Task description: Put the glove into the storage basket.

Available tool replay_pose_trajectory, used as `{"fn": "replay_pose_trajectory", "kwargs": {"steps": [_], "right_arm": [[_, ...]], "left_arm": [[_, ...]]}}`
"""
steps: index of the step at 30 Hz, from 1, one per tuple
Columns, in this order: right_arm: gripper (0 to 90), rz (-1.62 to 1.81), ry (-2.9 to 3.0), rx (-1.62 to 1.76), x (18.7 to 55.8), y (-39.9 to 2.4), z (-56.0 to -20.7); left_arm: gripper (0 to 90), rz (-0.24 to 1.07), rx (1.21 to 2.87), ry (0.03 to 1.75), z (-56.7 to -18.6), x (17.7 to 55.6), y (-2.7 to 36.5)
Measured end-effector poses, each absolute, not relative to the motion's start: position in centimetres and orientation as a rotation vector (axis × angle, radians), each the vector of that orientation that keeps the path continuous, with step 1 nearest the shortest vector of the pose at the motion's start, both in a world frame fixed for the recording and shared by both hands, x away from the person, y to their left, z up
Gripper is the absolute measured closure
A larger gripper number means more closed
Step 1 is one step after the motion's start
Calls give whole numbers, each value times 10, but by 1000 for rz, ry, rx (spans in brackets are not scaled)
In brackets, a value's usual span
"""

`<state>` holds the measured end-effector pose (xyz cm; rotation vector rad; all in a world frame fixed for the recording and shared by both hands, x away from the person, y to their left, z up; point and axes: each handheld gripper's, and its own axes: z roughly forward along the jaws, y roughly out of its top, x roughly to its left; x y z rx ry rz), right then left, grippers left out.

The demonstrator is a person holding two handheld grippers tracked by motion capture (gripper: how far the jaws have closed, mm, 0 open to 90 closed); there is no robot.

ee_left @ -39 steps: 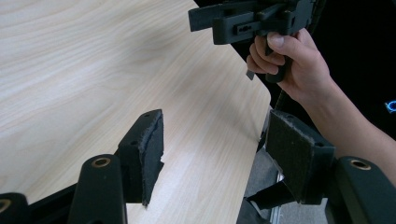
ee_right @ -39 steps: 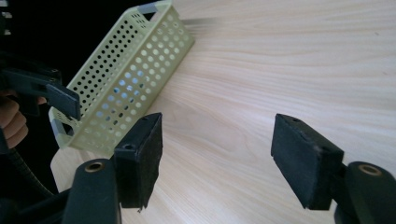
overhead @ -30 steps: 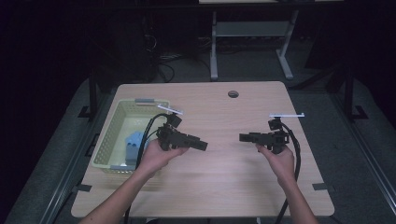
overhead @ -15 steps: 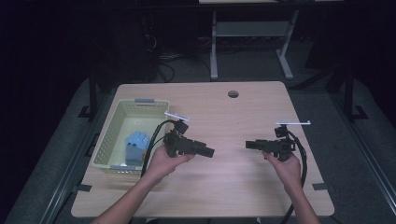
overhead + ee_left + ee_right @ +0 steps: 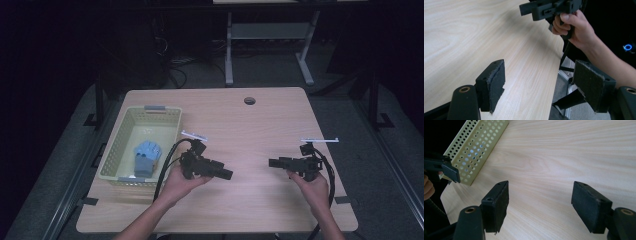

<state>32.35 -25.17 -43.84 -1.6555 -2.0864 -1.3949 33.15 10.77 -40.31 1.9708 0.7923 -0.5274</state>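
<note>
Both tools empty. Left tool (image 5: 227,174) is wide; its jaws have just been opening, with nothing between the pads (image 5: 496,86). Right tool (image 5: 272,162) is also spread wide, bare wood between its pads (image 5: 499,203). They sit low over the near half of the light wooden desk (image 5: 240,130), tips facing each other across a bare gap, well apart.

The blue folded cloth item (image 5: 146,156) lies inside the pale yellow perforated plastic basket (image 5: 165,111) at the desk's left side, toward its near end, just beside the left hand (image 5: 180,182). The right gripper view catches the basket's perforated wall (image 5: 474,147) past the left tool's tip (image 5: 447,170).

My read: the blue item looks deposited and both hands seem to be parked, so this is end of a placement or a reset. If anything more is due, the left tool is the closer one: swing it back over the basket rim, drop in from above, clear the wall before closing.
</note>
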Motion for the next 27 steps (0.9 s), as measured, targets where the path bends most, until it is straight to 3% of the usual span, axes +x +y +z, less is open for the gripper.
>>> {"fn": "replay_pose_trajectory", "kwargs": {"steps": [17, 27], "right_arm": [[286, -1388, -2057, -1662, 296, -269, -456], [266, -1457, -2070, -1618, 272, -272, -459]], "left_arm": [[259, -545, 1978, 762, -433, 304, 104], [261, -483, 1952, 750, -446, 284, 110]]}}
